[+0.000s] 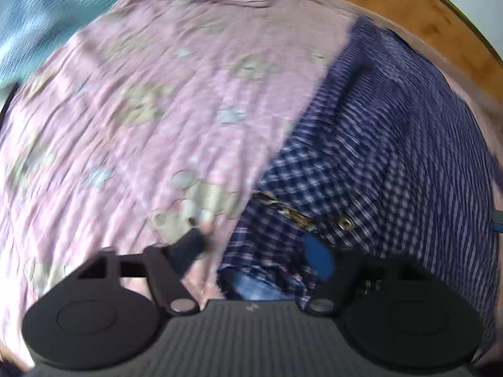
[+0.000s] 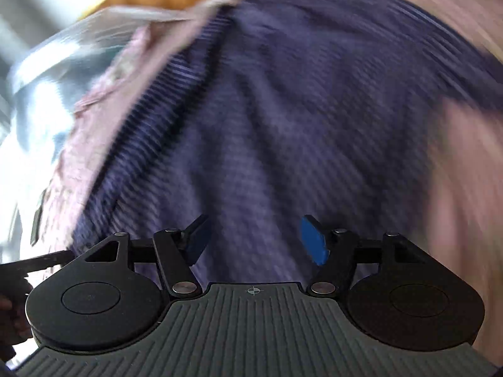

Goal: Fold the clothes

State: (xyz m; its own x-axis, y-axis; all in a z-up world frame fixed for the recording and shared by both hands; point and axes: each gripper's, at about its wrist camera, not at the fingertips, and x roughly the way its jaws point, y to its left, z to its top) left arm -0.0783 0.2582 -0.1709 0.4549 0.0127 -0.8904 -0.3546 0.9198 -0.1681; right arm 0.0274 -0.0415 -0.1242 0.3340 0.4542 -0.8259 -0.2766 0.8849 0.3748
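Checked navy shirt (image 1: 371,144) lay on the pink bear-print sheet (image 1: 157,100), its long axis running from the bed's near side toward the wooden edge (image 1: 393,3); left gripper (image 1: 254,251) pointed steeply down, jaws wide, gripping nothing; right gripper (image 2: 254,242), over blurred navy cloth, gaped too, empty.

You see a navy checked shirt (image 1: 361,163) of thin woven cloth on crinkled pink cotton sheet (image 1: 141,110); the wooden frame (image 1: 393,9) looks smooth; your claw pads (image 2: 312,240) are matt blue rubber.
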